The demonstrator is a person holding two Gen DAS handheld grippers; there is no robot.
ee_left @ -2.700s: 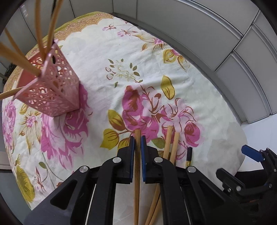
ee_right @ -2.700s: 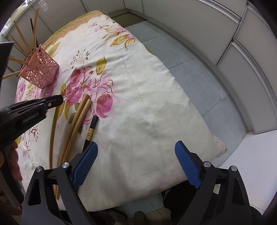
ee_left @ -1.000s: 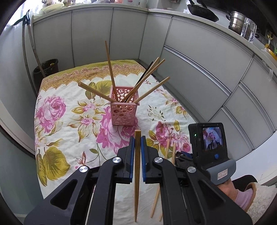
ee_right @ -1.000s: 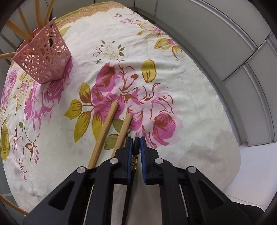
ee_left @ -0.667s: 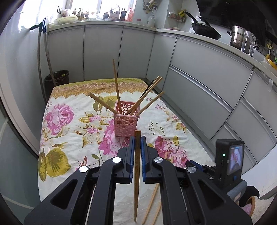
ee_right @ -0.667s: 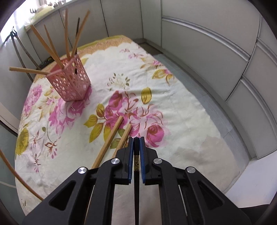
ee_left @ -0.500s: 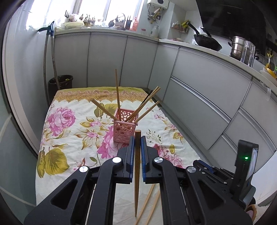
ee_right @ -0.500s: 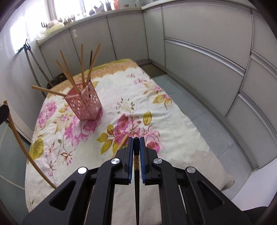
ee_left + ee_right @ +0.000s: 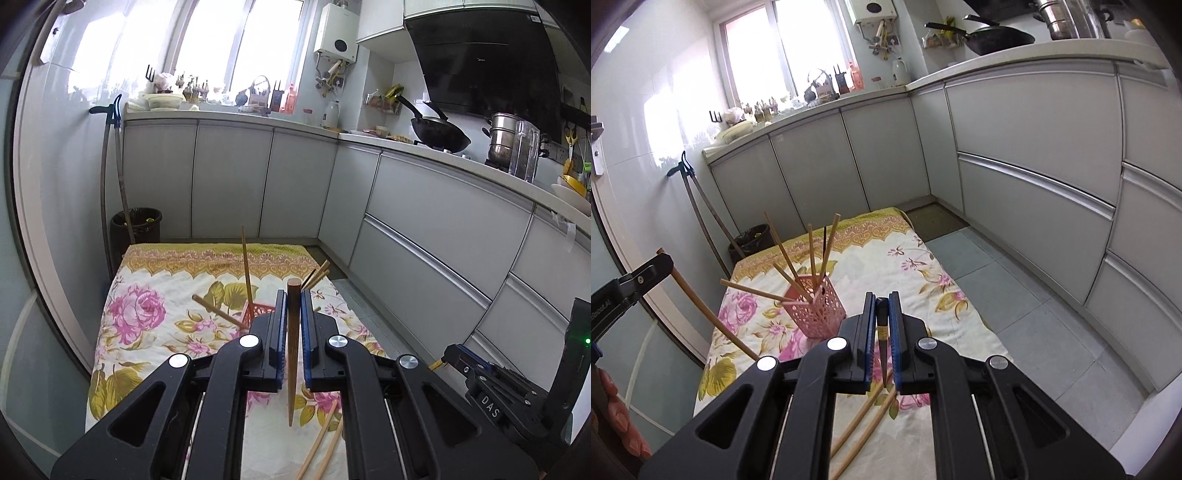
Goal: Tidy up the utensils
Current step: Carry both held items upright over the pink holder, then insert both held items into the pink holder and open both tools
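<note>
Lifted off cloth (image 9: 923,266), black chopstick (image 9: 882,332) clamped in right hand-held gripper (image 9: 882,332).

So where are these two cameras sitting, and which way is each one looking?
Left wrist view: sits on the left tool, looking along its fingers, which clamp a wooden chopstick; the right tool shows at lower right.
Right wrist view: sits on the right tool, which clamps a dark chopstick; the left tool and part of a hand show at the left edge.
Shared: both look slightly downward over the flowered cloth at the pink holder, with two loose chopsticks on the cloth and the kitchen cabinets beyond.
</note>
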